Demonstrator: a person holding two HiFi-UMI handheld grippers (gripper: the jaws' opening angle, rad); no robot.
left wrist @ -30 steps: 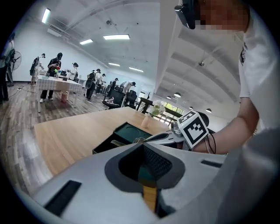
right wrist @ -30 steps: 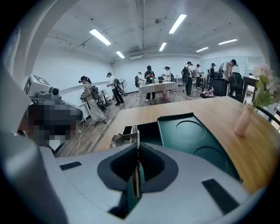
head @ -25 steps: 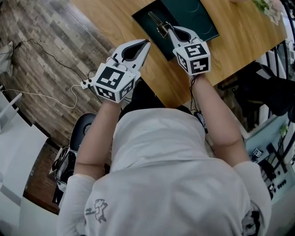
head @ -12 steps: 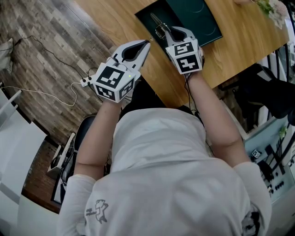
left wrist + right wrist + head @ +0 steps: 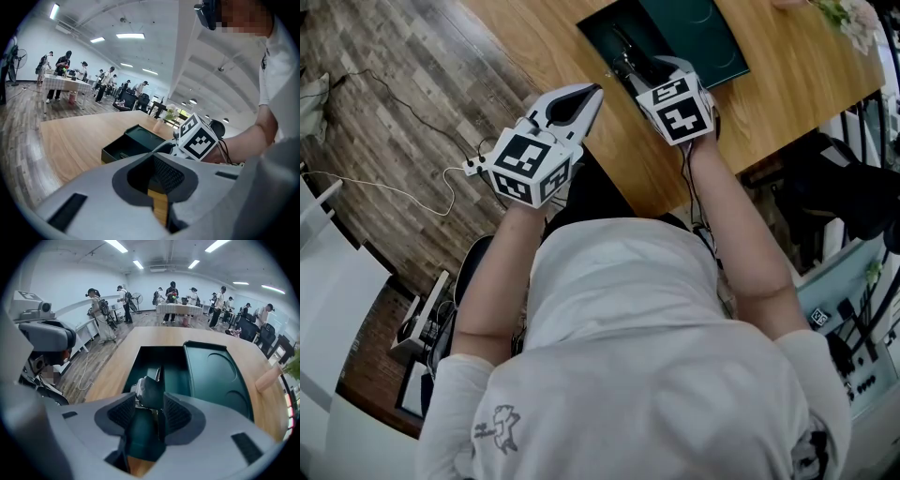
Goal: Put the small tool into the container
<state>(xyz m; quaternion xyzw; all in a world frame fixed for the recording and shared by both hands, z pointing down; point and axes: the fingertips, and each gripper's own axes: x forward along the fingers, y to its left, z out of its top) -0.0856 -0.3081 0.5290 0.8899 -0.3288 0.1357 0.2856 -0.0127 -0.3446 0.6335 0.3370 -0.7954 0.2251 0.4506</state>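
A dark green open container [image 5: 617, 26] lies on the wooden table, its lid [image 5: 698, 28] beside it on the right. My right gripper [image 5: 630, 66] hangs over the container's near end. Its jaws are opening, and the small metal tool [image 5: 149, 389] stands between the pads over the container [image 5: 176, 364], with gaps showing at its sides. The same tool [image 5: 628, 52] shows as a dark sliver from the head. My left gripper [image 5: 596, 92] hovers at the table's near edge, left of the box, shut and holding nothing. From the left gripper [image 5: 154, 161] I see the container [image 5: 124, 146] ahead.
The wooden table [image 5: 787, 66] ends just in front of the person; wood floor with a white cable [image 5: 403, 202] lies to the left. A pinkish cup [image 5: 269, 376] and flowers [image 5: 844, 14] stand on the far right of the table. People work at distant tables.
My right gripper has shifted slightly forward over the container and its jaws have spread apart around the tool. The left gripper has stayed in place.
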